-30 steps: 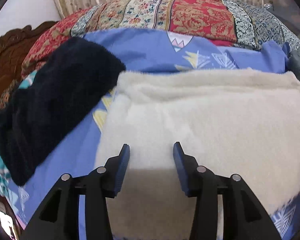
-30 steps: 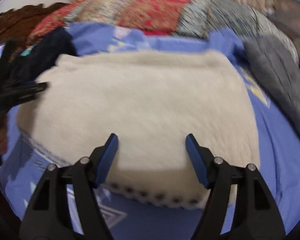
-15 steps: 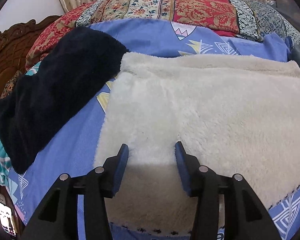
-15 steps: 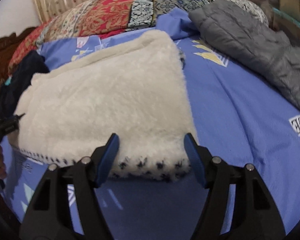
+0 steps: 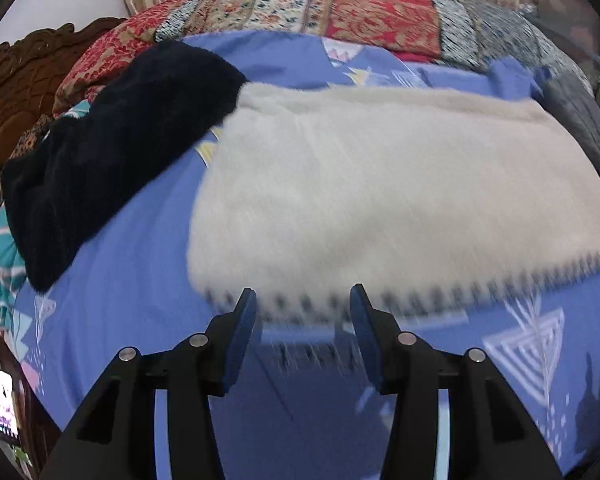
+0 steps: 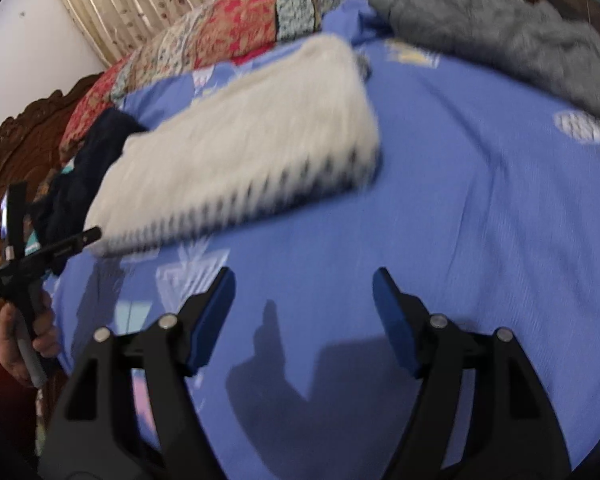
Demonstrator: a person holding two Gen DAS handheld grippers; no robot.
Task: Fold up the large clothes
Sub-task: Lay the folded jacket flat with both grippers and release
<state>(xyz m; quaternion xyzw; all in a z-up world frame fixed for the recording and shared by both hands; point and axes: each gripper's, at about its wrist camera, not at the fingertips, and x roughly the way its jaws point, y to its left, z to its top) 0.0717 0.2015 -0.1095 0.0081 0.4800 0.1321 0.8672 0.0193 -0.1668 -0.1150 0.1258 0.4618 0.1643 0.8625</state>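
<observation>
A: Where is the fleece (image 5: 380, 184)?

B: Folded flat on the bed (image 5: 148, 280), its patterned hem toward both claws; a dark garment (image 5: 112, 148) touches its far left corner and a grey one (image 6: 500, 40) lies well to the right

A: And the claws?

B: Left claw (image 5: 303, 300) is spread, tips just short of the hem, empty. Right claw (image 6: 304, 280) is opening over bare sheet, nothing between its jaws. Both tilt steeply down

A: Next step?

B: Probably another garment. I'd spread it flat and grip two corners evenly; pinching one thick layer may drag the pile askew
</observation>
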